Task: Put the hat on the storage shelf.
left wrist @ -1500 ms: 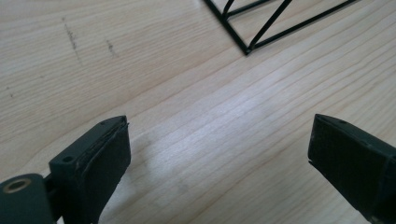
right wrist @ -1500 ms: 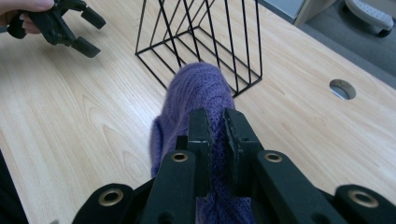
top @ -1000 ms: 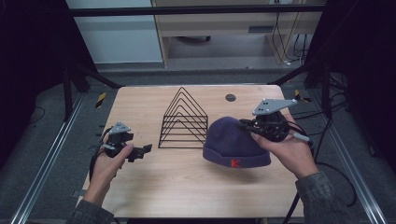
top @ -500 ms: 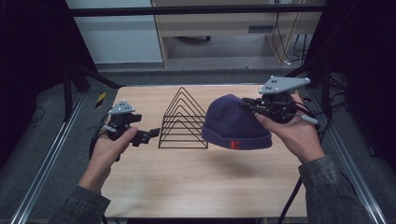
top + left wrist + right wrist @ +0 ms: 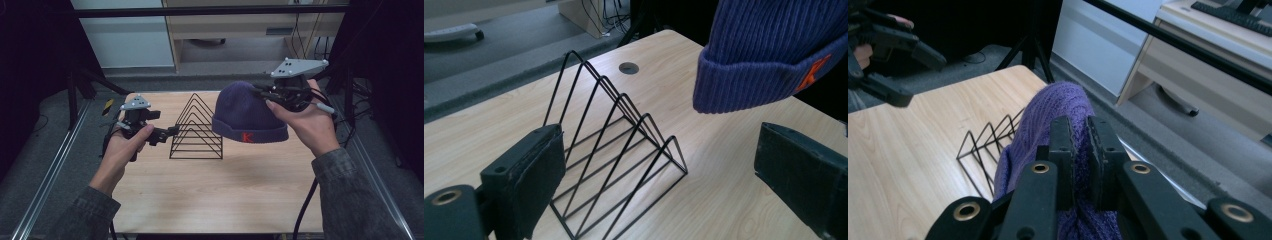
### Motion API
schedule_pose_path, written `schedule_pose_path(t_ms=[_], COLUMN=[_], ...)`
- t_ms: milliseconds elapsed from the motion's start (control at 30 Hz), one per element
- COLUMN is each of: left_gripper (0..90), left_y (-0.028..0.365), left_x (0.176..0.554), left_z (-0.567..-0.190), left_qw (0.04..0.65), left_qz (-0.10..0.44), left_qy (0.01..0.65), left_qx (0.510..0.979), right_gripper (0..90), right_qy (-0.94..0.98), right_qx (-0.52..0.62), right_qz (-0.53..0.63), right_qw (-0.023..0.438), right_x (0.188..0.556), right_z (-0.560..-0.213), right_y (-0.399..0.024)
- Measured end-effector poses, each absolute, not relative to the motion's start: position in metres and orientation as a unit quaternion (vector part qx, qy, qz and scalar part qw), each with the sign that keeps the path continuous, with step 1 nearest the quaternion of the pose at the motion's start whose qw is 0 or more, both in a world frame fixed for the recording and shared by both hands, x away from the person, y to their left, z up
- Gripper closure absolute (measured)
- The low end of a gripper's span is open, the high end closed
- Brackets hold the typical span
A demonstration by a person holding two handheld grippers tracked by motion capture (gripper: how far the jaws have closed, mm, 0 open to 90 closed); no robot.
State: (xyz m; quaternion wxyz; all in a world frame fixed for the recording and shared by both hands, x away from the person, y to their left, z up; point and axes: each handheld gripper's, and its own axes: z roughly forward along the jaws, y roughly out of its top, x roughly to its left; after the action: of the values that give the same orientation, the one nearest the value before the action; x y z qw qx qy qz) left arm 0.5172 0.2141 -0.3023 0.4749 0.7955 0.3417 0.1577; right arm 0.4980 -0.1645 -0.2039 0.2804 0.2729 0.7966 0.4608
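Right gripper view: my right gripper (image 5: 1079,145) is pinched tight on a fold of knit at the crown of the purple beanie (image 5: 1048,125), which hangs clear above the tabletop (image 5: 215,195). My left gripper (image 5: 170,133) is spread wide and holds nothing, level with the black wire rack (image 5: 196,131) and just beside it. I judge the grip thin: only a small fold is caught, so the knit could stretch and slip free. The dangling cuff might also snag a rack peak and drag the light frame.

beanie (image 5: 769,55) top cut off by frame edge; crown hidden behind fingers (image 5: 1063,150)
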Motion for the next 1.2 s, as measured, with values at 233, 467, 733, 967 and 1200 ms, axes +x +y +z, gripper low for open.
schedule_pose_path(t_ms=[233,467,733,967,1200], left_gripper=[5.2,5.4,5.2,4.4,4.1], left_y=[0.208,0.203,0.199,0.203,0.208], left_x=[0.517,0.517,0.522,0.524,0.528], left_z=[-0.296,-0.297,-0.301,-0.302,-0.311], left_qw=[0.473,0.483,0.478,0.482,0.486], left_qz=[0.163,0.152,0.152,0.151,0.147], left_qy=[0.324,0.31,0.302,0.297,0.301], left_qx=[0.803,0.805,0.811,0.81,0.807], right_gripper=[82.2,82.2,82.1,82.1,82.0], right_qy=[0.79,0.79,0.79,0.786,0.787], right_qx=[0.268,0.256,0.243,0.232,0.222], right_qz=[0.468,0.471,0.482,0.5,0.511], right_qw=[0.294,0.298,0.291,0.28,0.265], right_x=[0.504,0.509,0.52,0.522,0.522], right_z=[-0.184,-0.173,-0.17,-0.166,-0.167], right_y=[-0.153,-0.135,-0.109,-0.09,-0.072])
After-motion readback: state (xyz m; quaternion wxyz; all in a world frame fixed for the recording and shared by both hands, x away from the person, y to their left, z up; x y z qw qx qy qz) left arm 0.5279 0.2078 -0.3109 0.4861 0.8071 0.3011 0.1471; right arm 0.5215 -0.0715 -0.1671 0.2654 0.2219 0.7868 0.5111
